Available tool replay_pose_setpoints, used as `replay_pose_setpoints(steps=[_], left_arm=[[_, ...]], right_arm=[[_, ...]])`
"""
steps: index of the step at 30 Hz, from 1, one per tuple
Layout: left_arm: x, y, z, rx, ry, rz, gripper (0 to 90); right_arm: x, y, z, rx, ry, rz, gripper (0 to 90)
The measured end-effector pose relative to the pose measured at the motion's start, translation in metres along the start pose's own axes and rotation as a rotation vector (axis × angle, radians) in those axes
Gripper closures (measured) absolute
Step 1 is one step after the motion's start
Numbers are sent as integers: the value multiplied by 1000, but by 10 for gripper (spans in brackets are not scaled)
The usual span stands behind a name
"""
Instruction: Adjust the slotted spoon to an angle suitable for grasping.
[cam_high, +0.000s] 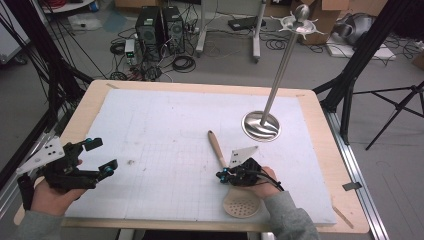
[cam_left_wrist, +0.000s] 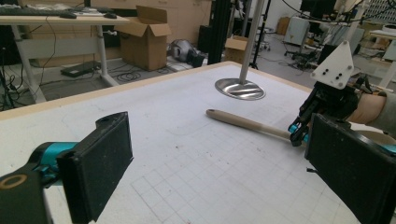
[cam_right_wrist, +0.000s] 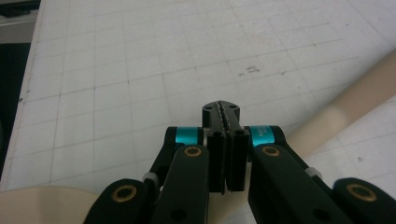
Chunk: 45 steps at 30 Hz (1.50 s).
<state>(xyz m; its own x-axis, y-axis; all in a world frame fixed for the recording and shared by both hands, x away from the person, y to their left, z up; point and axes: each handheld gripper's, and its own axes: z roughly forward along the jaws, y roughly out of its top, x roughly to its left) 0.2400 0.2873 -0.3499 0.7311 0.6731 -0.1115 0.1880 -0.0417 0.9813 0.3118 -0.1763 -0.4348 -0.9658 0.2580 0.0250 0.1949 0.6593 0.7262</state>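
While the left claw (cam_high: 102, 156) is idling released, the clenched right claw (cam_high: 220, 176) is apparently pressing the slotted spatula (cam_high: 226, 172), needing reopening for a grasp.

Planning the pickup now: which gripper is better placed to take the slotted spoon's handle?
Right. The right gripper sits directly over the slotted spoon, jaws shut with nothing between them, so it must open first. The left gripper is open but far across the mat.

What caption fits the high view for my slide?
Right gripper, jaws shut, sits over a slotted spoon; left gripper waits open at the mat's edge.
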Motion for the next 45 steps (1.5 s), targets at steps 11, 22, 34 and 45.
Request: replay_pose_setpoints(steps=[11, 22, 34, 45], left_arm=[[0, 1, 4, -1, -8, -2, 79], [0, 1, 8, 2, -16, -5, 79], [-1, 0, 10, 8, -18, -3, 79], [0, -1, 8, 6, -11, -7, 79]], right_arm=[[1, -8, -4, 60, -5, 5, 900], [-12, -31, -29, 55, -23, 32, 900], [-24, -50, -48, 27, -47, 64, 900], [-48, -44, -60, -121, -197, 161, 900]])
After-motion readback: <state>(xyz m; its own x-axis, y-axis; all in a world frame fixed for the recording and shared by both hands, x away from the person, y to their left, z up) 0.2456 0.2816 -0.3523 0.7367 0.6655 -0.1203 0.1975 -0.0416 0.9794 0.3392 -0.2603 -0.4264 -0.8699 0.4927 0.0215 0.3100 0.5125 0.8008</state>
